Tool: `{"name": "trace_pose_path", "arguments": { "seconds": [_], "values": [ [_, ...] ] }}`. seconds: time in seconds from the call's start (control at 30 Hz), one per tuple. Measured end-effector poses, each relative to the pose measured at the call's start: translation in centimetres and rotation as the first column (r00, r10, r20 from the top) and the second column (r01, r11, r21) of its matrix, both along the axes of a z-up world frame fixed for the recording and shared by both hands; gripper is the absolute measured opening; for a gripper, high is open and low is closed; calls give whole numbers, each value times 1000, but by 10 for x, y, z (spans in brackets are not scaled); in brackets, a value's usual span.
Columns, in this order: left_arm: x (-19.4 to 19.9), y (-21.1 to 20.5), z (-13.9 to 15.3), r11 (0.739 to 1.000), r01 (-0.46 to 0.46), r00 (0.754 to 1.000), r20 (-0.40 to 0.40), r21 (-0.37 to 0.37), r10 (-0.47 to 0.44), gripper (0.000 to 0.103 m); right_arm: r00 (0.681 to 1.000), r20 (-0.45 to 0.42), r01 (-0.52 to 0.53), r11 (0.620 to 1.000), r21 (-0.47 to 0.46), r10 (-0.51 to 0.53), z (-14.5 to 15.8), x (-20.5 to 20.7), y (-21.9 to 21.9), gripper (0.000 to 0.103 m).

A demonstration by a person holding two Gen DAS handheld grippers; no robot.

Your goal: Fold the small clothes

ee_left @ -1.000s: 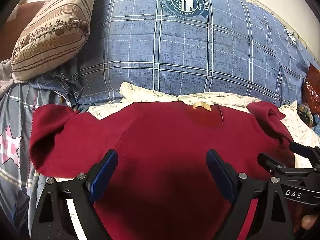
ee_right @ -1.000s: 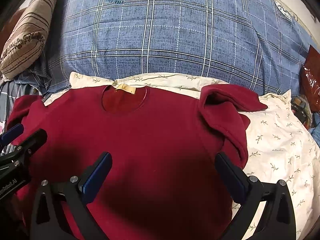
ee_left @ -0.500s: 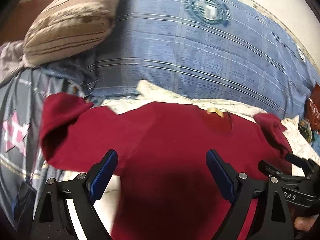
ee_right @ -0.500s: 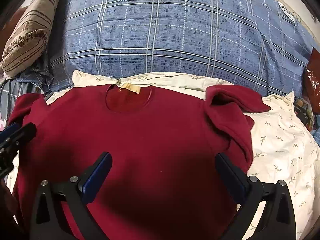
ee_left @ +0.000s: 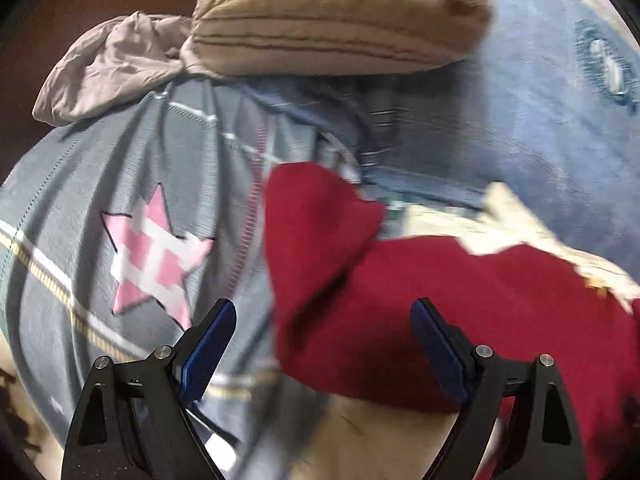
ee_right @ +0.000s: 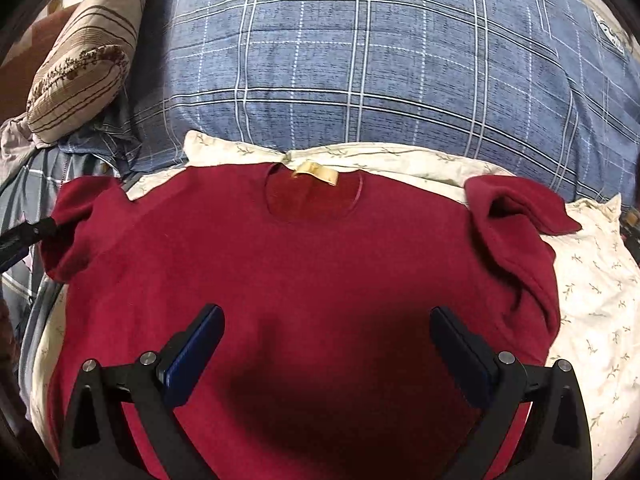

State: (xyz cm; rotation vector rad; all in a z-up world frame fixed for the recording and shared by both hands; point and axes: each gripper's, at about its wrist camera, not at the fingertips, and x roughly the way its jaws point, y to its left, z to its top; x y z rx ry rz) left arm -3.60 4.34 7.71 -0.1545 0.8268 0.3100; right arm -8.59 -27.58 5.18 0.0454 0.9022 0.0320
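Note:
A small dark red sweater [ee_right: 312, 280] lies flat, front up, on a cream floral cloth [ee_right: 592, 280], its neck with a tan label [ee_right: 318, 172] at the far side. Its right sleeve [ee_right: 516, 220] is bunched and folded over. My right gripper [ee_right: 326, 344] is open above the sweater's lower body, holding nothing. My left gripper [ee_left: 322, 336] is open at the sweater's left sleeve [ee_left: 316, 232], which lies partly on a grey sheet; the view is blurred. The left gripper's tip [ee_right: 24, 236] shows at the left edge of the right wrist view, beside that sleeve.
A big blue plaid quilt [ee_right: 380, 80] lies behind the sweater. A tan striped pillow [ee_right: 84, 60] sits at the far left. A grey sheet with a pink star [ee_left: 156, 252] lies left of the sweater. A crumpled grey cloth [ee_left: 112, 68] lies by the pillow.
My left gripper has swung left, from over the sweater's body to its left sleeve. My right gripper has moved slightly closer to the sweater. Both stay open.

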Motion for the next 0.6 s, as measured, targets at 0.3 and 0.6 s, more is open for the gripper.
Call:
{"name": "trace_pose_path", "arguments": {
  "seconds": [0.3, 0.6],
  "values": [
    [66, 30, -47, 997, -5, 990, -142, -77, -6, 28, 1000, -28, -10, 999, 45, 11, -7, 7, 1, 103],
    [52, 13, 16, 966, 119, 992, 71, -228, -106, 4, 999, -47, 17, 996, 82, -13, -14, 9, -9, 103]
  ]
}}
